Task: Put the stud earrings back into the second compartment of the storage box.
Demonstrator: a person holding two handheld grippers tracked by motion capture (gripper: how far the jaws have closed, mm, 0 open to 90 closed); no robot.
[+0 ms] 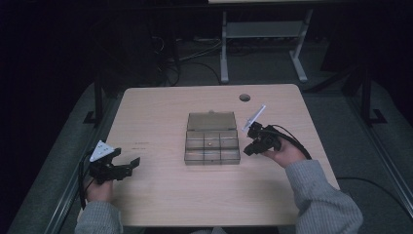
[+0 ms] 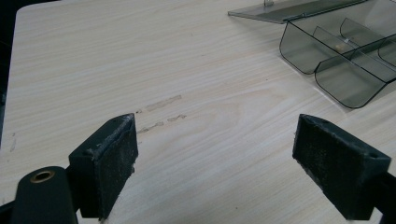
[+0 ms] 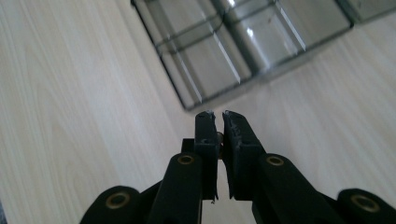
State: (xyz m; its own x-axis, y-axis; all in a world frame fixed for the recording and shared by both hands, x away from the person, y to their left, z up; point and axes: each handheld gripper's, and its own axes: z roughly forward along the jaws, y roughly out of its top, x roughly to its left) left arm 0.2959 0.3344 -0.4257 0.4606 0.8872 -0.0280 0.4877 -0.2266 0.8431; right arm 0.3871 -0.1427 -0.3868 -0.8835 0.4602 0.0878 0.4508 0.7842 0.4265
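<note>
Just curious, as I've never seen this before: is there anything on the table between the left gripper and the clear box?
No. In the high view, bare tabletop separates the left gripper from the box; the left gripper view shows faint scuff marks there.

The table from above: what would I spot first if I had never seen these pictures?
Your eye lands on the clear compartment box in the middle of the pale wooden table, its lid flipped open at the back and a tiny bright piece in a middle compartment. Next come the black tools: the left hand-held gripper near the table's left edge with jaws spread wide, and the right hand-held gripper beside the box, jaws nearly pinched together.
</note>
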